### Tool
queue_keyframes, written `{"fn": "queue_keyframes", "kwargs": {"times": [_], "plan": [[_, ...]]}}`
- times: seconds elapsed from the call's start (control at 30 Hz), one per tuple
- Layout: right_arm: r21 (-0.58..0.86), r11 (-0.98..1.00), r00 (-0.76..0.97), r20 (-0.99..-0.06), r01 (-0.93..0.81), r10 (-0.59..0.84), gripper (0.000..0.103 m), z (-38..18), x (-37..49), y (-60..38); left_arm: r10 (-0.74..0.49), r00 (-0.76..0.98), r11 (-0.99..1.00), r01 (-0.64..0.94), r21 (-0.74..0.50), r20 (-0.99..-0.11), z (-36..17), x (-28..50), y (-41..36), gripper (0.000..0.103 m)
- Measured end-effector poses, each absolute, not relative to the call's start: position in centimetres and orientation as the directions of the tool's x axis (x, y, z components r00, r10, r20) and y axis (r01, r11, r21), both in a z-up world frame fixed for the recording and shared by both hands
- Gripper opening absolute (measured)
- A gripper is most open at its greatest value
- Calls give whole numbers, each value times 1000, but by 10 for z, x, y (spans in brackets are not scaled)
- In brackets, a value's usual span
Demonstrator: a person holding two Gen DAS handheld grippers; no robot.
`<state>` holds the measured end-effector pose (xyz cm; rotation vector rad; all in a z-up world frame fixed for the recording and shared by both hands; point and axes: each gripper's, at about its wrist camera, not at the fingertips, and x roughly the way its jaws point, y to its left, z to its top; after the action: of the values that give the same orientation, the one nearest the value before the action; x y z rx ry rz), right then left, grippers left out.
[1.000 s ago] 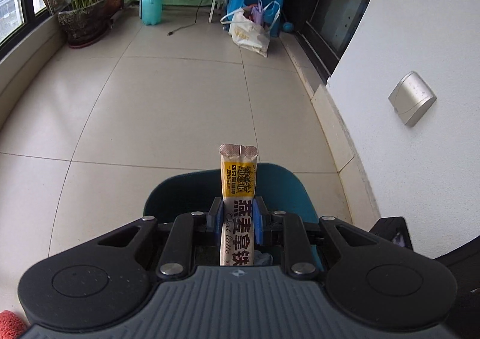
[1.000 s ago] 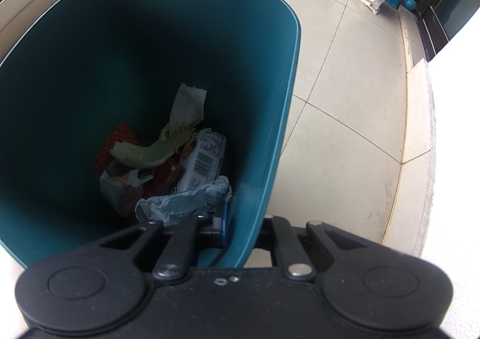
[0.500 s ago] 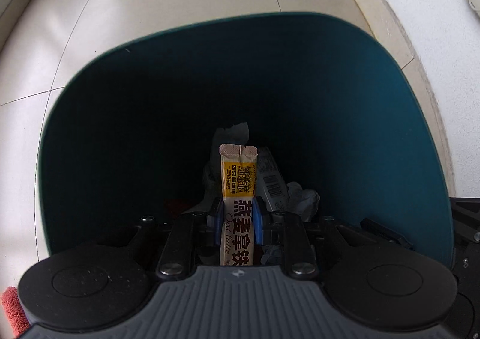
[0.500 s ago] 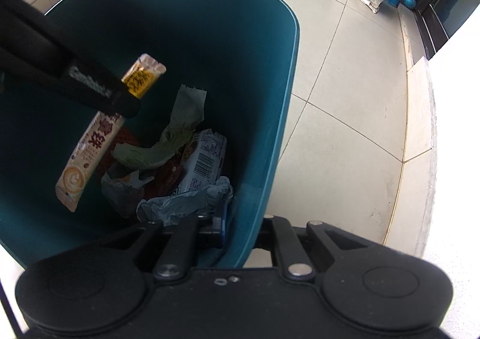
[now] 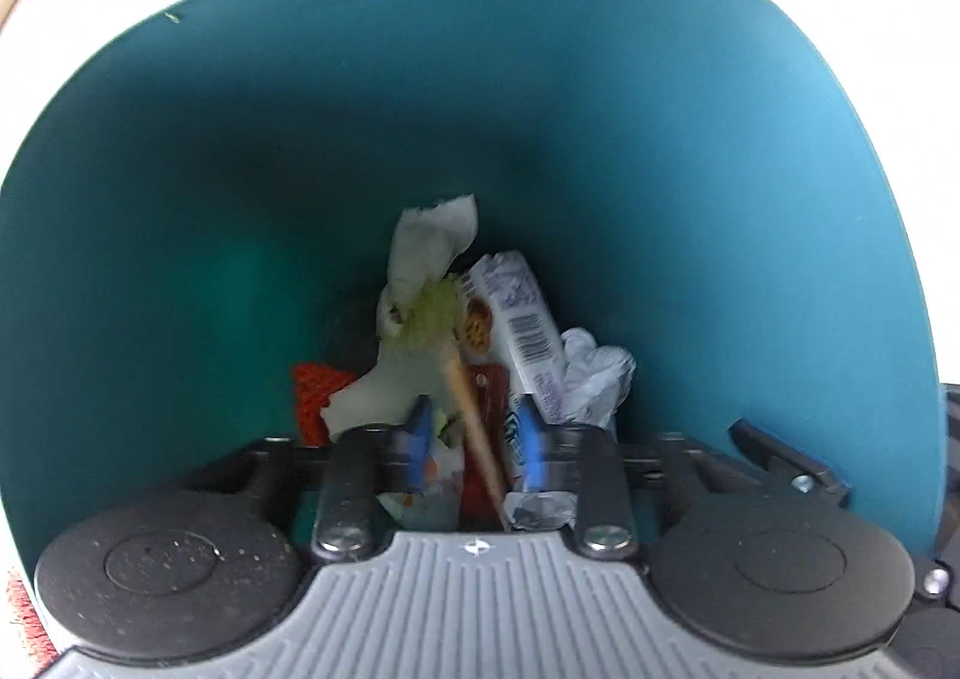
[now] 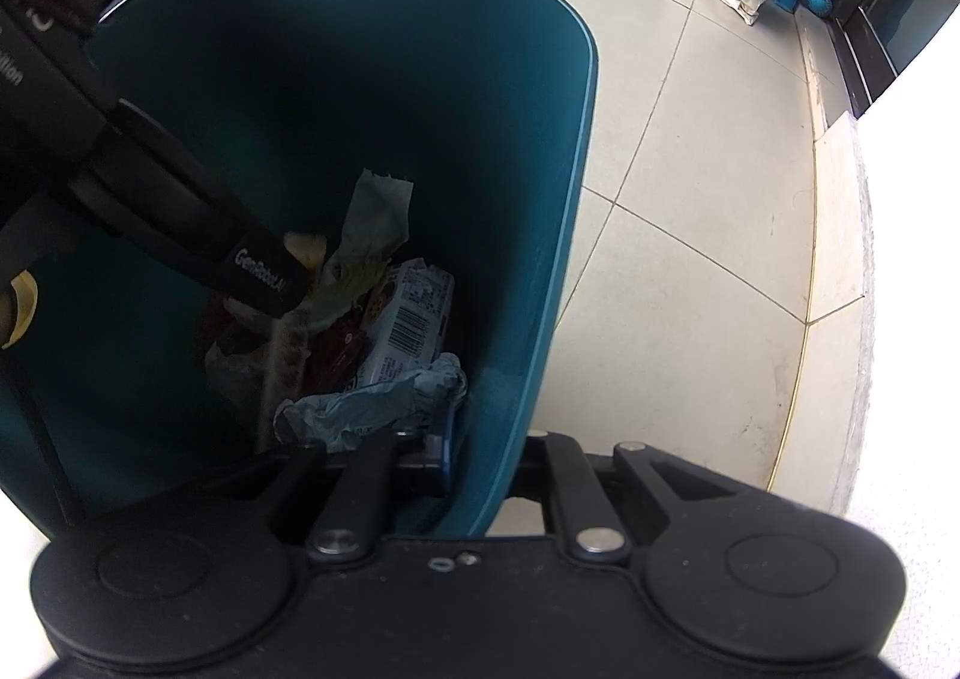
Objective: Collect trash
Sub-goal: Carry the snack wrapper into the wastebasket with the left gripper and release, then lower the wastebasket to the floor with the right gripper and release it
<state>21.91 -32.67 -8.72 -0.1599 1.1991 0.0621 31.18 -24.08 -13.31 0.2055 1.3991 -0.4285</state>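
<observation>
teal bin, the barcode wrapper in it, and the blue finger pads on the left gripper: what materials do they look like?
Teal bin: looks like moulded plastic, smooth and semi-matte, with a thin even rim and soft sheen.
Barcode wrapper: probably printed plastic film, glossy and creased, with crimped ends.
Blue pads on the left gripper's fingers: likely rubber or soft plastic, but motion blur leaves the finish unclear.

A teal bin (image 5: 252, 187) stands open on pale tiles, holding crumpled wrappers (image 5: 522, 325) and tissue (image 5: 429, 247); a slim sachet (image 5: 474, 427) (blurred, edge-on) tilts above the heap.
</observation>
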Motion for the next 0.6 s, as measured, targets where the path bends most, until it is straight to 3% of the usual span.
{"fn": "queue_keyframes", "kwargs": {"times": [0.03, 0.07, 0.33, 0.6], "plan": [[-90, 987, 363, -931, -132, -37, 10, -87, 219, -326, -180, 126, 906, 408, -115, -976, -128, 309, -239, 54], [-90, 987, 363, -931, -132, -36, 10, -86, 219, -327, -190, 145, 903, 414, -115, -971, -124, 307, -238, 59], [-70, 990, 341, -940, -122, -24, 13, -85, 222, -333, -227, 267, 882, 464, -82, -936, -77, 278, -227, 59], [-59, 993, 377, -926, -104, -16, 21, -45, 212, -331, -267, 384, 876, 479, -57, -884, -17, 244, -204, 59]]}}
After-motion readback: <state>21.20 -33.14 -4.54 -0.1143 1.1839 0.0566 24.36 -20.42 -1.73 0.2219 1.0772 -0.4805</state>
